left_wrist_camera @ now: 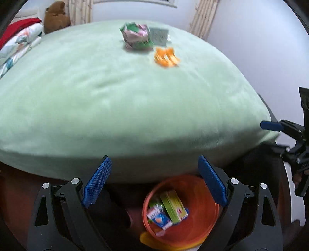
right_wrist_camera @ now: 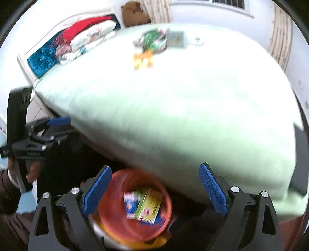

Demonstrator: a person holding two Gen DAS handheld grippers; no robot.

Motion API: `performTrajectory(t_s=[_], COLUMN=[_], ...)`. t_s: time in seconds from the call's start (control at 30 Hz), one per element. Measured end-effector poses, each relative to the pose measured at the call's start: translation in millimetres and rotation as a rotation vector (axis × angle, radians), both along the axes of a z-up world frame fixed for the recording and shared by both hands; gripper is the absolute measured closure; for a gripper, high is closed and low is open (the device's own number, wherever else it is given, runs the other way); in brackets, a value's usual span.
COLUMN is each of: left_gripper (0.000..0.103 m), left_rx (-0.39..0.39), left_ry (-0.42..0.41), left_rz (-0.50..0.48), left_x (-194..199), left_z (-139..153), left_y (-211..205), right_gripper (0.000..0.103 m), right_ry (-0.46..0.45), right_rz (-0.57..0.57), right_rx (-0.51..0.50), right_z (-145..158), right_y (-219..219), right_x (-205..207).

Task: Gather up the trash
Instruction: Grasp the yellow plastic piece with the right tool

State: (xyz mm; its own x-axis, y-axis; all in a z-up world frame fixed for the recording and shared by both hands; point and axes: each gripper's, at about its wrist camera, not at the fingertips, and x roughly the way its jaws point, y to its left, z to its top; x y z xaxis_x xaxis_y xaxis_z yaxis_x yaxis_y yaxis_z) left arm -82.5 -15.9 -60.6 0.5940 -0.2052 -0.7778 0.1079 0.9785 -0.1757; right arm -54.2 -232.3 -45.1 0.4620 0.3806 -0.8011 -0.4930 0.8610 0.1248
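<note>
An orange bucket (left_wrist_camera: 200, 222) (right_wrist_camera: 115, 212) stands on the floor against the bed, with a green-yellow box (left_wrist_camera: 173, 206) (right_wrist_camera: 148, 206) and a blue-white carton (left_wrist_camera: 159, 218) inside. On the far side of the pale green bed cover (left_wrist_camera: 115, 96) (right_wrist_camera: 193, 96) lie a crumpled green-pink wrapper (left_wrist_camera: 136, 34) (right_wrist_camera: 152, 39), an orange wrapper (left_wrist_camera: 166, 57) (right_wrist_camera: 143, 59) and a grey packet (left_wrist_camera: 159, 36) (right_wrist_camera: 175, 39). My left gripper (left_wrist_camera: 154, 158) hangs open above the bucket, holding nothing. My right gripper (right_wrist_camera: 155, 166) is open and empty too, beside it over the bucket.
A brown teddy bear (left_wrist_camera: 56, 16) and folded red and patterned bedding (left_wrist_camera: 19, 40) sit at the head of the bed. White walls and pale curtains (left_wrist_camera: 204, 17) lie behind. Each gripper shows at the other view's edge, with a hand (right_wrist_camera: 11, 168) on the left one.
</note>
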Motion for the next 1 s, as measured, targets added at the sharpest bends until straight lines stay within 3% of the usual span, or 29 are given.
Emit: performTrajectory(t_s=[0.13,0.4,0.83,0.87,0.93,1.0], left_gripper=[0.015,0.015,0.014,0.014,0.015,0.015], left_rx=[0.035,0.042,0.035,0.032,0.024,0.014], left_ry=[-0.057,-0.079,-0.080,-0.082,-0.084,-0.086], left_rz=[0.031,0.056,0.057,0.055,0.053,0.053], left_x=[8.2,17.3,19.6,19.0,18.1,17.3], left_z=[10.9,5.6,-23.6,-23.9,-24.2,-25.1], left_y=[5.0,8.4,19.2,19.9,21.0,23.2], right_gripper=[0.013,0.013,0.013,0.015,0.032,0.035], right_ry=[-0.057,-0.123,-0.107,-0.100,-0.072,-0.045], right_rz=[-0.008,0.025,0.038,0.036,0.022,0.006], right_rx=[0.036,0.063,-0.008,-0.012,-0.023,-0.026], right_z=[20.6,34.5,9.2,6.8,0.6,-6.2], right_y=[9.2,59.3,143.4,145.9,151.7,154.7], right_x=[30.4,82.8,142.2,144.9,151.7,158.4])
